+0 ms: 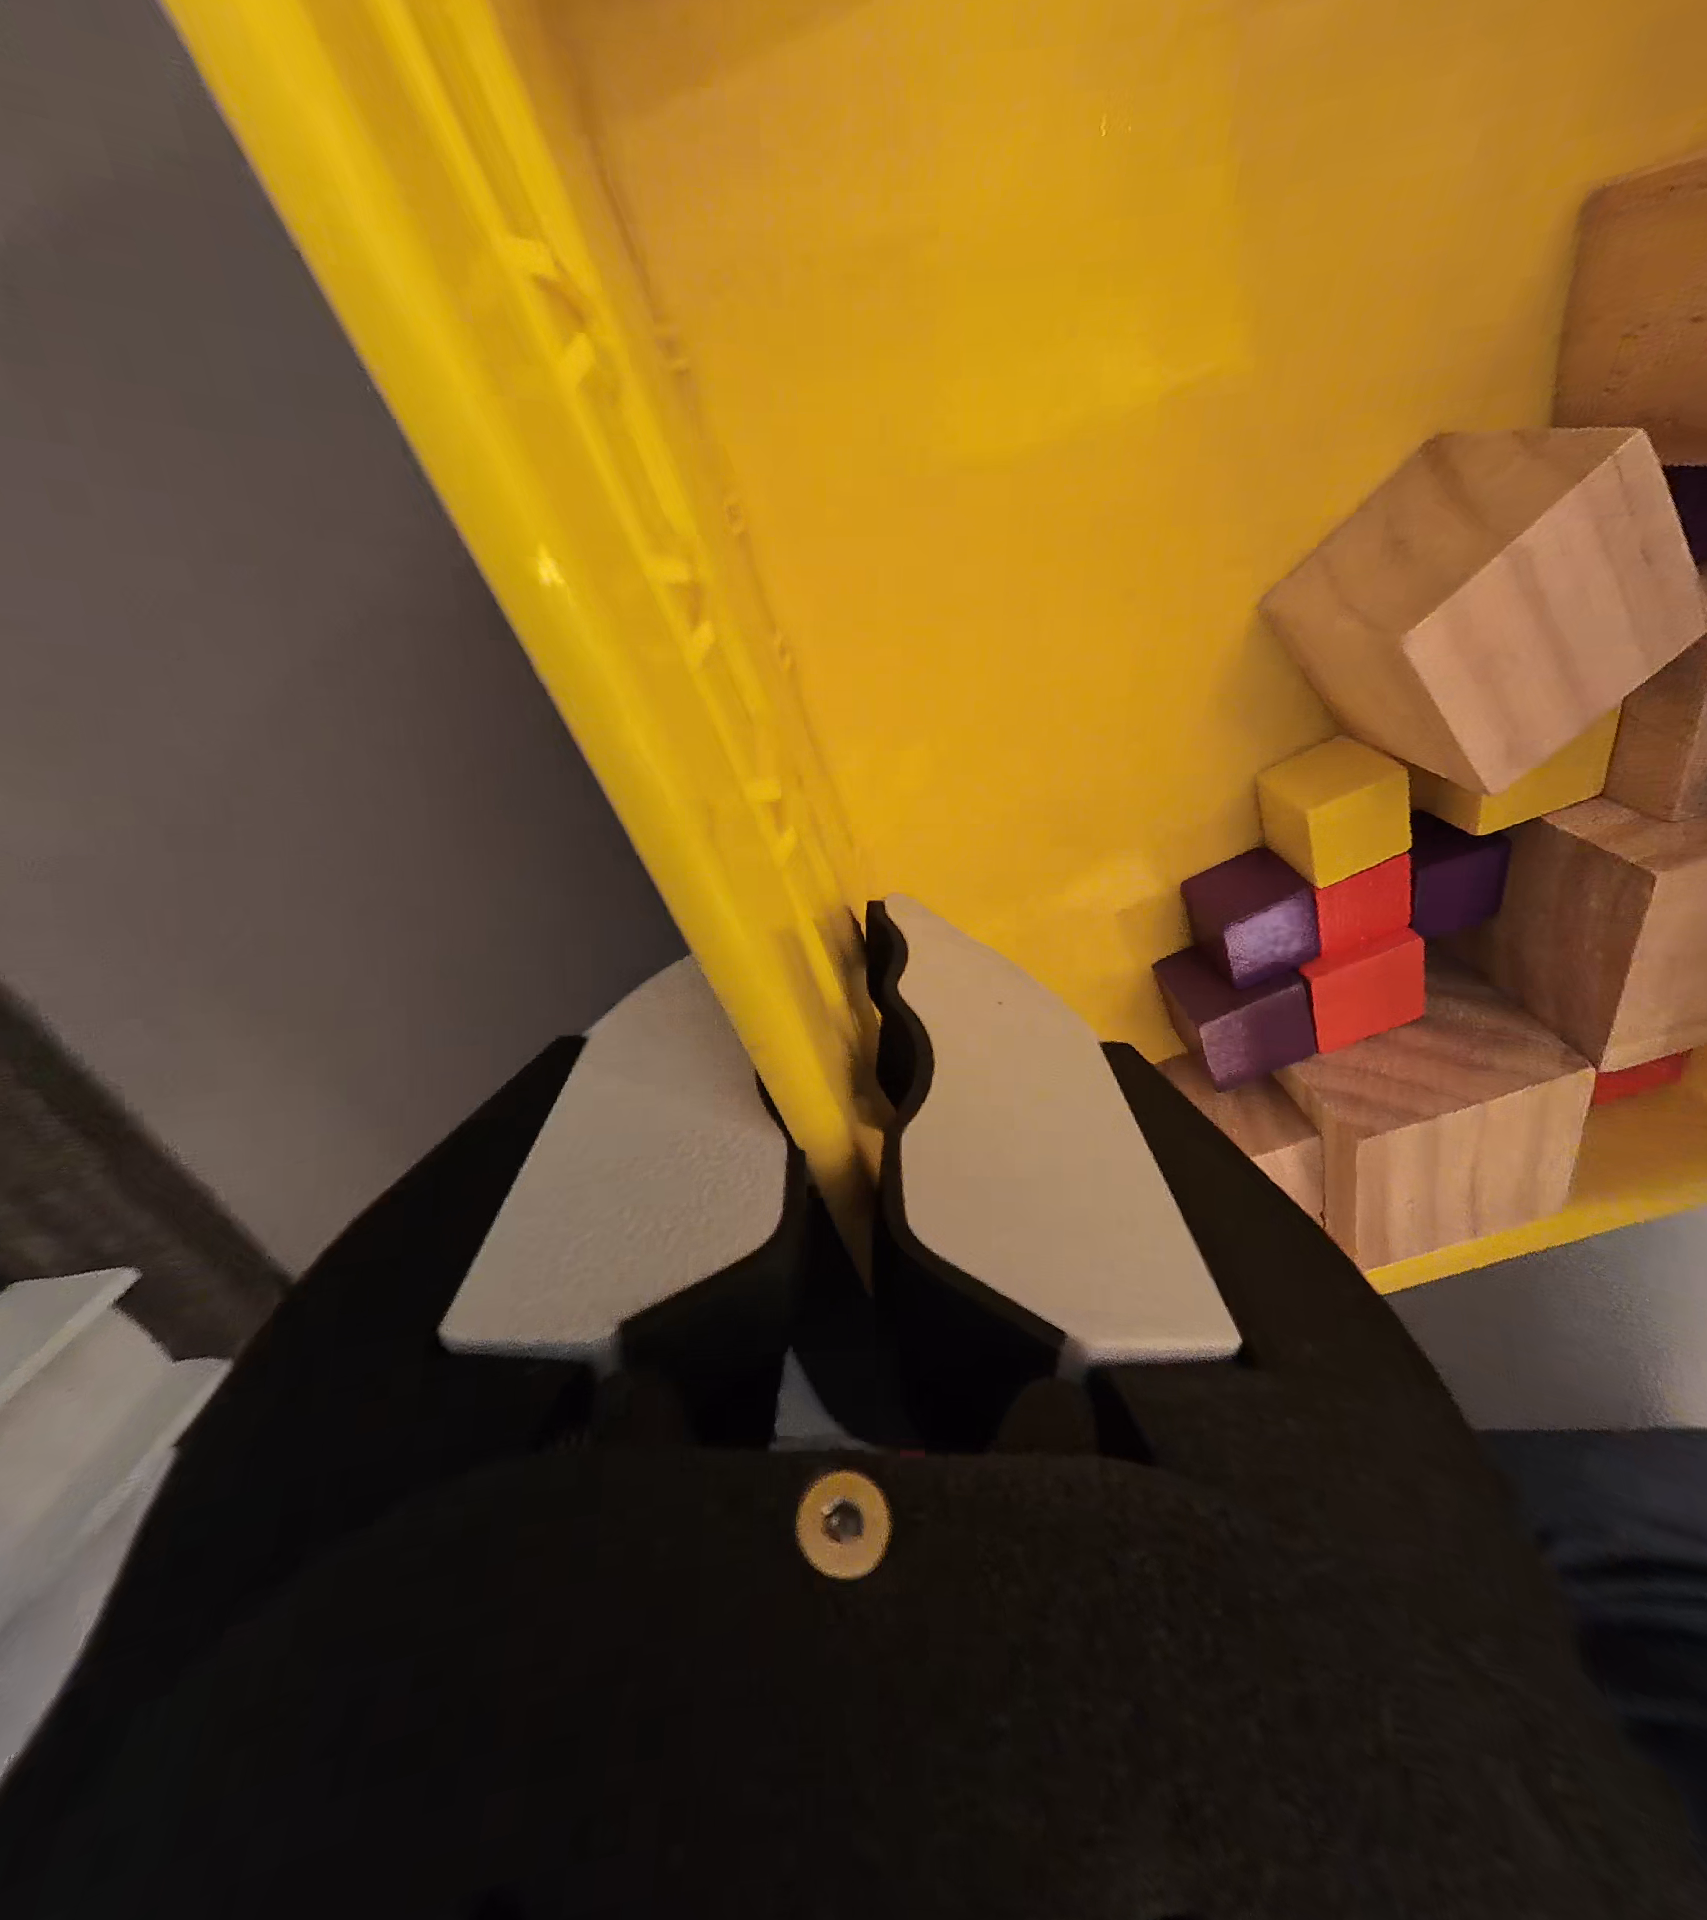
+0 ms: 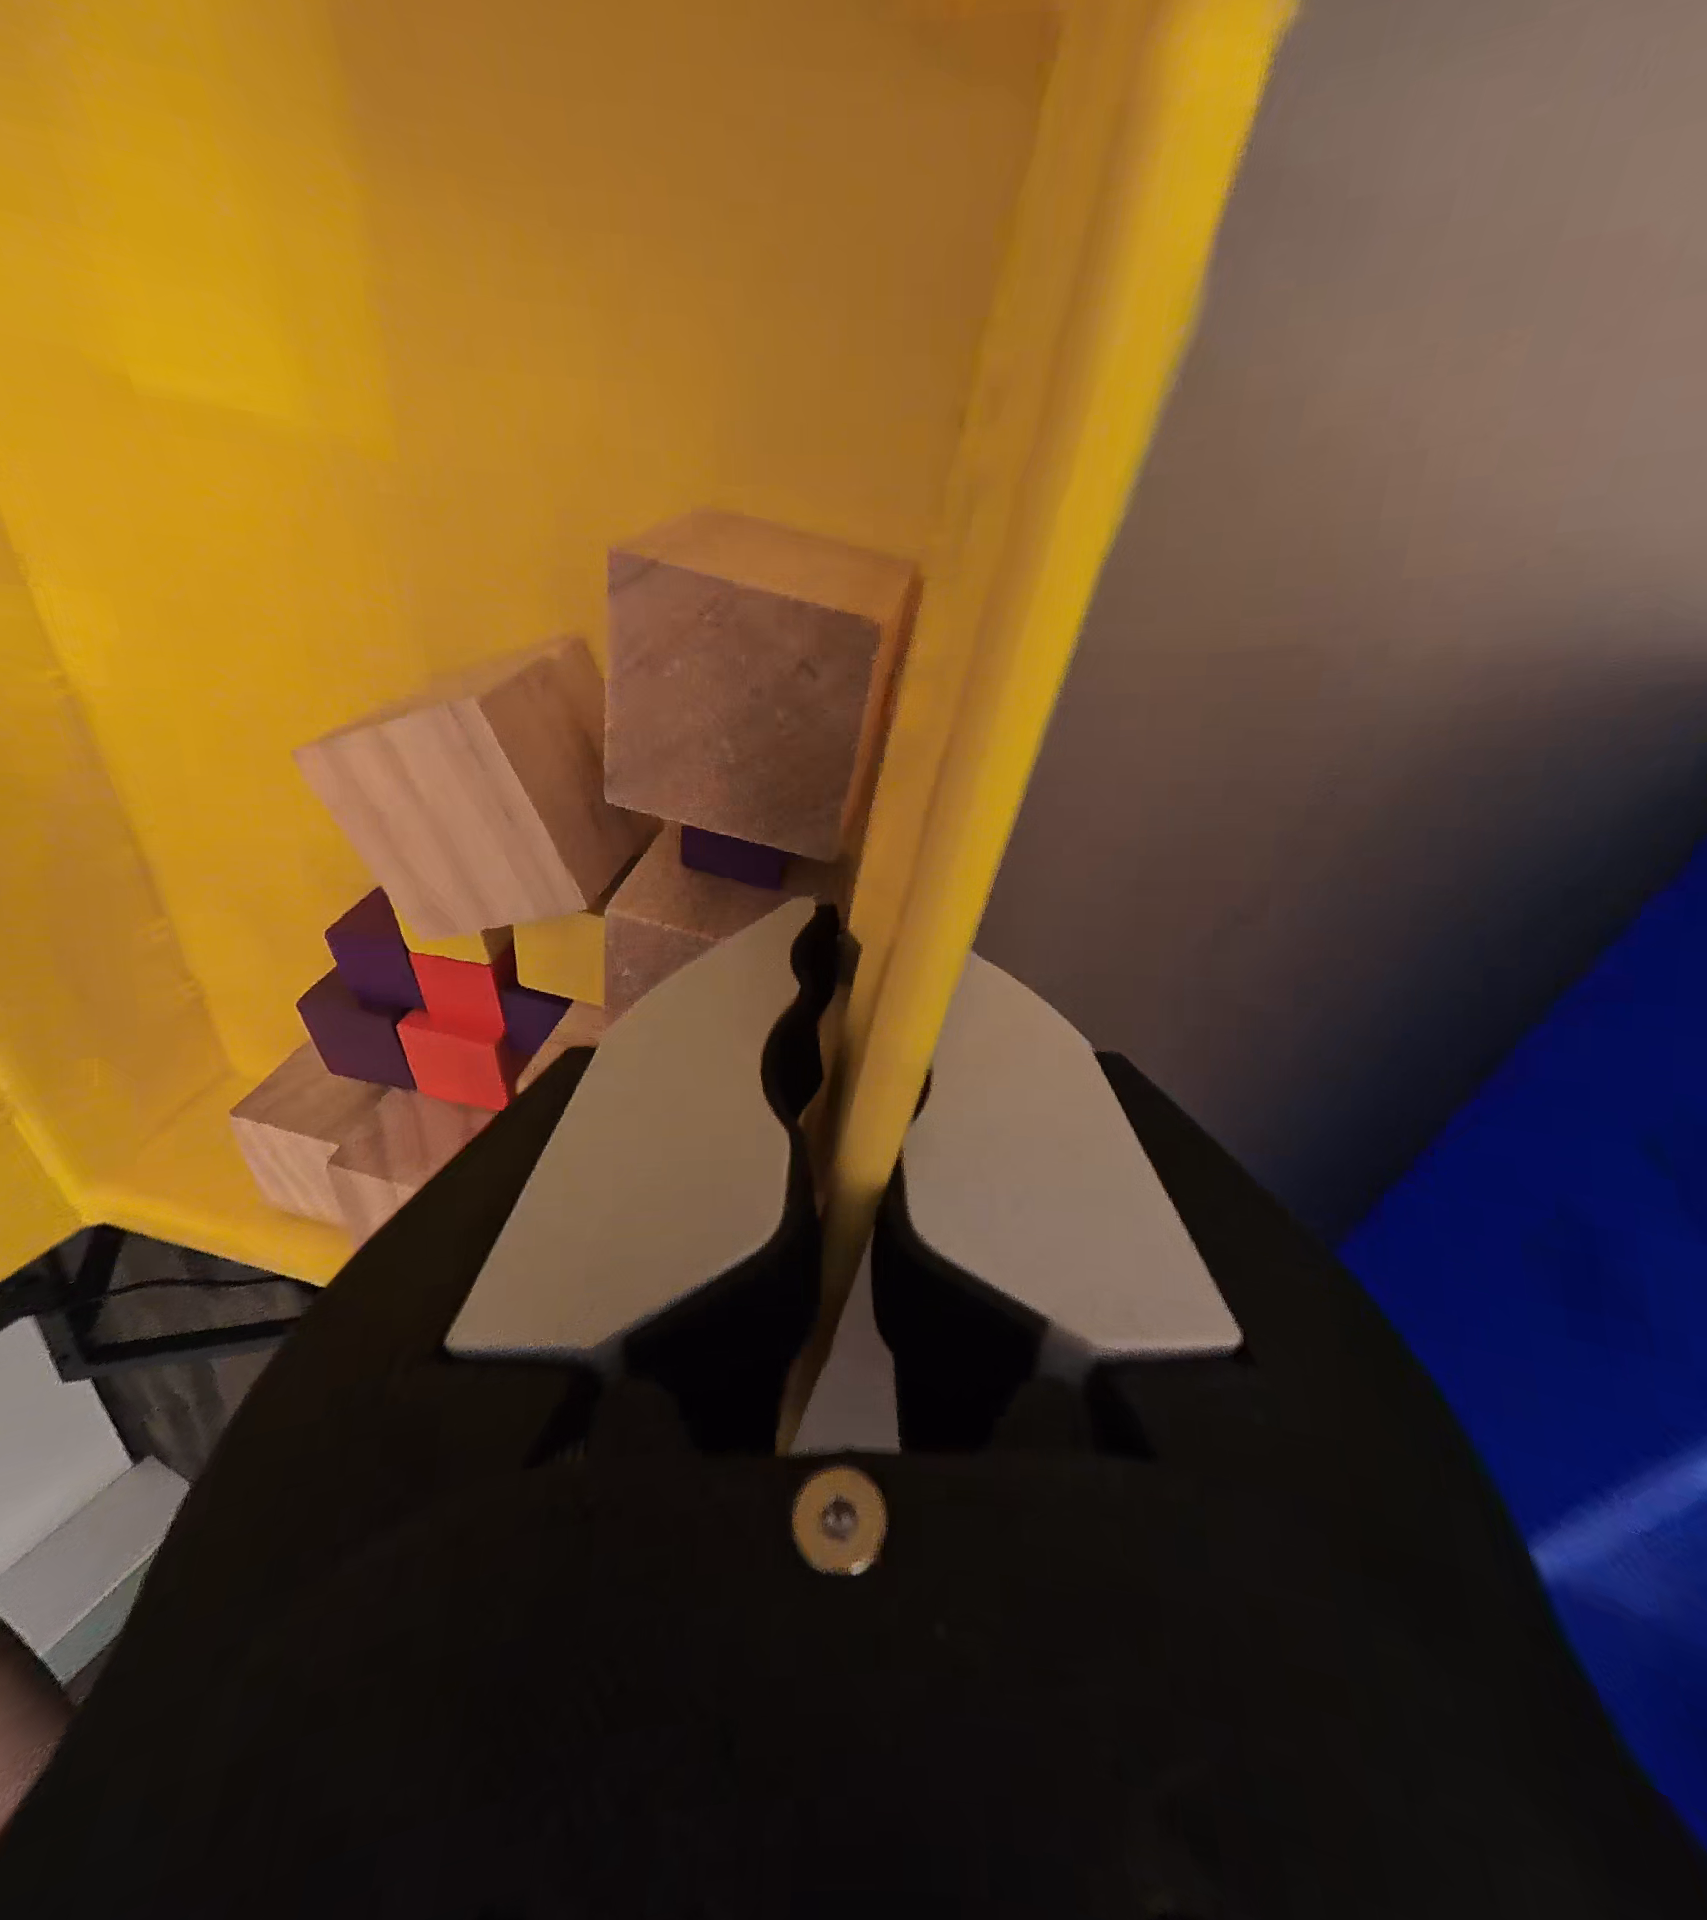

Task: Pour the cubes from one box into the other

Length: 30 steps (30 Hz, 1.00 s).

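The yellow box (image 1: 932,416) is bright yellow inside and out. Heaped in it are large cubes (image 1: 1483,603) of pale bare wood with visible grain, and small cubes: a yellow one (image 1: 1332,795), red ones (image 1: 1363,987) and dark purple ones (image 1: 1244,914). At 4 o'clock in the right wrist view sits a deep blue box (image 2: 1607,1247). The left gripper (image 1: 870,1039) and right gripper (image 2: 859,1039) are matte black, with light grey fingers (image 1: 1015,1174).

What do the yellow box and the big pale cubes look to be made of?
Yellow box: probably moulded plastic, smooth and slightly glossy, with ribbing along its rim. Big pale cubes: unpainted wood, matt, with visible grain. The small cubes look painted; what lies beneath is unclear.
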Each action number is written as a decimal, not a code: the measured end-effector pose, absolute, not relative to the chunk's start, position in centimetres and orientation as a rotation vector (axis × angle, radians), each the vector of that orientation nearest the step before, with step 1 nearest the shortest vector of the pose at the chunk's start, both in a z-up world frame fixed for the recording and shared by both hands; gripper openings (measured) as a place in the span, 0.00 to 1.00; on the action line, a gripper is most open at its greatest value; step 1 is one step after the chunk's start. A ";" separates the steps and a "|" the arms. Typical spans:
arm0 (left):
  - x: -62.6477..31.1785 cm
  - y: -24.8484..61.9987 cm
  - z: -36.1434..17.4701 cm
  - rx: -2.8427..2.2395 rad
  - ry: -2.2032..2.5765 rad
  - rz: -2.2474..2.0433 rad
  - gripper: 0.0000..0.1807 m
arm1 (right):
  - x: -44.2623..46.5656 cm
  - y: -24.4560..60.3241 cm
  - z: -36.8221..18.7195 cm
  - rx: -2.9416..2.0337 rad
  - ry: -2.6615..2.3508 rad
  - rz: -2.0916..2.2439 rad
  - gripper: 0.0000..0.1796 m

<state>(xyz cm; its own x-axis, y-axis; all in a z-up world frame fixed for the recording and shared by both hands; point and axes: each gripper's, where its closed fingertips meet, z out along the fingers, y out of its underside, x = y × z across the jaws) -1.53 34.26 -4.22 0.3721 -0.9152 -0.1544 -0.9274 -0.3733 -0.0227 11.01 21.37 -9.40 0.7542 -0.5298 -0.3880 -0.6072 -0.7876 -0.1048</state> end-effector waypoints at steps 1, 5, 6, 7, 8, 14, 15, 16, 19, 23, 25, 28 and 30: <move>-1.0 34.0 -2.7 -2.493 1.702 0.209 0.04 | 11.3 21.1 -8.4 -2.707 0.875 0.522 0.03; 1.8 32.4 3.6 -2.420 1.713 0.347 0.04 | 13.3 19.5 -3.5 -2.640 0.833 0.538 0.03; 2.7 31.8 5.2 -2.399 1.710 0.376 0.04 | 14.0 19.0 -2.2 -2.622 0.834 0.537 0.03; 3.7 31.2 6.8 -2.381 1.706 0.396 0.04 | 14.9 18.3 -0.9 -2.596 0.839 0.542 0.03; 4.8 30.3 8.3 -2.358 1.710 0.406 0.04 | 15.8 17.6 0.3 -2.572 0.840 0.542 0.03; 12.7 24.1 12.6 -2.138 1.785 0.422 0.04 | 22.1 10.9 3.7 -2.380 0.924 0.490 0.03; 13.9 23.1 12.4 -2.112 1.805 0.426 0.04 | 23.0 9.7 3.5 -2.357 0.944 0.480 0.03; 15.1 22.0 12.0 -2.088 1.829 0.417 0.04 | 23.8 8.4 3.1 -2.340 0.970 0.470 0.03; 18.4 19.2 11.3 -2.010 1.875 0.434 0.04 | 26.1 5.1 2.1 -2.276 1.038 0.404 0.03; 22.0 16.0 10.9 -1.918 1.939 0.429 0.04 | 28.7 1.6 1.2 -2.170 1.094 0.383 0.03; 23.4 14.6 10.1 -1.877 1.972 0.434 0.04 | 29.8 0.0 0.3 -2.143 1.120 0.378 0.03; 25.4 12.9 8.8 -1.813 1.998 0.447 0.04 | 31.2 -1.7 -1.1 -2.107 1.159 0.352 0.03; 26.2 12.1 8.2 -1.779 2.021 0.465 0.04 | 31.7 -2.4 -2.1 -2.088 1.175 0.351 0.03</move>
<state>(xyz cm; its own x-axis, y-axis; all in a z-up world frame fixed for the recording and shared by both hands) 26.20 12.11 8.20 -0.1046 -0.8556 -0.5069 -0.9912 0.1316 -0.0175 31.74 -2.44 -2.12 0.5508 -0.6375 -0.5387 -0.8285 -0.3395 -0.4453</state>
